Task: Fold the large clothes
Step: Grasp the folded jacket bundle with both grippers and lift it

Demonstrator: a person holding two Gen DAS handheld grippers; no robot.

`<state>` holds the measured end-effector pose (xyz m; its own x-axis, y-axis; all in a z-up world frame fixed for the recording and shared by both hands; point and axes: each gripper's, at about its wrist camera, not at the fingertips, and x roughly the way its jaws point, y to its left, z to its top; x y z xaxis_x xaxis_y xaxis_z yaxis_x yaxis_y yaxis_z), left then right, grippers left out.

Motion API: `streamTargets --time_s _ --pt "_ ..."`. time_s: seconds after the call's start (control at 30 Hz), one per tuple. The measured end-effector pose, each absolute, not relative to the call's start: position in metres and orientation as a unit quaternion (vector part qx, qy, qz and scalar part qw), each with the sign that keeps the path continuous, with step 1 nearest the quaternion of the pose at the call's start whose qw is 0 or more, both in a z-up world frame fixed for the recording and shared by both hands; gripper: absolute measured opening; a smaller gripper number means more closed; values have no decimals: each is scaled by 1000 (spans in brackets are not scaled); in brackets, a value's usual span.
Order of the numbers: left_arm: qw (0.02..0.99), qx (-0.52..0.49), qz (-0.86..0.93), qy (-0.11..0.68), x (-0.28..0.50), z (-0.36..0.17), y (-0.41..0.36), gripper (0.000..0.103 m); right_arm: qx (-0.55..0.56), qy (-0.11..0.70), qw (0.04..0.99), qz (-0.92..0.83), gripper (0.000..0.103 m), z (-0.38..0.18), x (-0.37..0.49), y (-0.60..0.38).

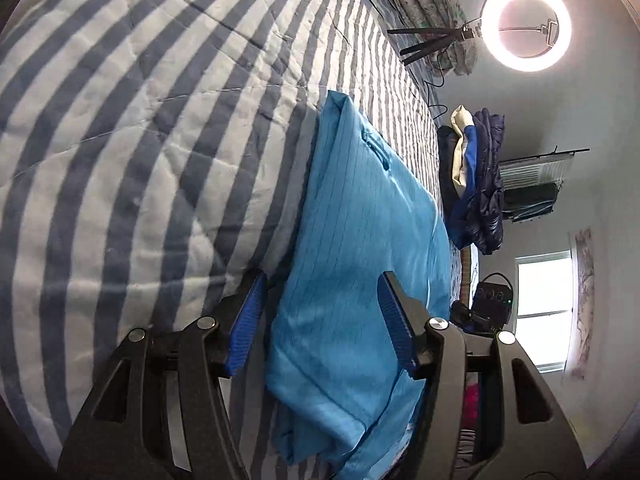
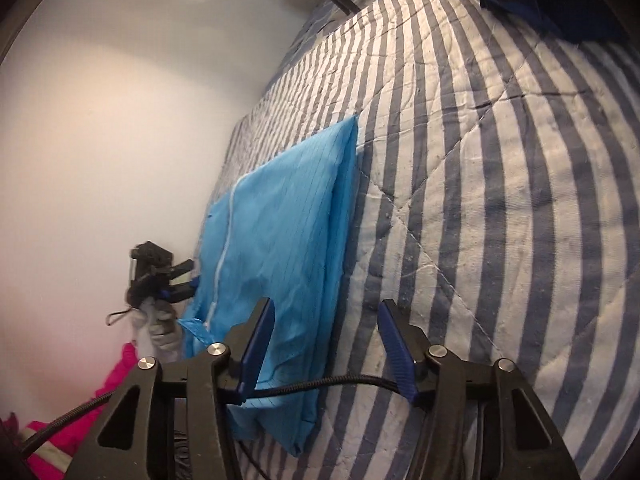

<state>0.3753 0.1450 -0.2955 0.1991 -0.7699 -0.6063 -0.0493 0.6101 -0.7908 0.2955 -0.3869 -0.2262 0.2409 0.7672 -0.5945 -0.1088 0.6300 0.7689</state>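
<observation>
The left claw (image 1: 320, 322) is being held wide open above a folded blue garment (image 1: 360, 248), which is lying between and ahead of its fingers on the striped bed (image 1: 132, 152), touched by neither.

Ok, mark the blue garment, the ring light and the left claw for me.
Blue garment (image 1: 360, 240): left wrist view, middle of the folded panel.
Ring light (image 1: 525, 24): left wrist view, left side of the glowing ring's hollow.
Left claw (image 2: 188, 280): right wrist view, between its fingertips at the garment's edge.

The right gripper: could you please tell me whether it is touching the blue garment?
Cannot tell. In the right wrist view the right gripper is open and its left finger overlaps the blue garment, but no contact or gap shows plainly.
</observation>
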Motion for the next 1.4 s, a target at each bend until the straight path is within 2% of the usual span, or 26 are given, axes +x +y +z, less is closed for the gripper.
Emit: streamTargets --time_s 0.07,0.2,0.33,0.37,0.4,0.5,0.67,0.73,0.97,1.4 --pt "689 -346 -267 578 379 -294 138 58 315 540 720 299 57 -229 297 -387" --pt "689 -338 -273 580 389 -292 124 58 322 545 707 316 46 -237 306 -367" --pt "690 -338 -270 581 396 -294 115 57 317 545 705 324 45 -237 305 -347" --pt "692 -334 -267 582 397 -293 113 54 314 547 706 322 43 -237 305 -343" --pt "698 -323 -261 584 398 -292 109 42 311 550 706 320 40 -237 305 -341" --pt "716 -282 -248 588 395 -287 100 22 291 557 714 307 31 -231 301 -332" --pt "751 -232 -242 568 382 -265 85 9 229 560 745 281 13 -203 285 -318" --pt "764 -212 -242 559 376 -255 79 8 190 557 761 274 7 -187 279 -305" --pt "801 -160 -236 527 353 -214 55 6 81 532 806 246 4 -131 247 -274" --pt "811 -144 -295 484 341 -149 -9 5 51 488 848 199 4 -55 206 -329"
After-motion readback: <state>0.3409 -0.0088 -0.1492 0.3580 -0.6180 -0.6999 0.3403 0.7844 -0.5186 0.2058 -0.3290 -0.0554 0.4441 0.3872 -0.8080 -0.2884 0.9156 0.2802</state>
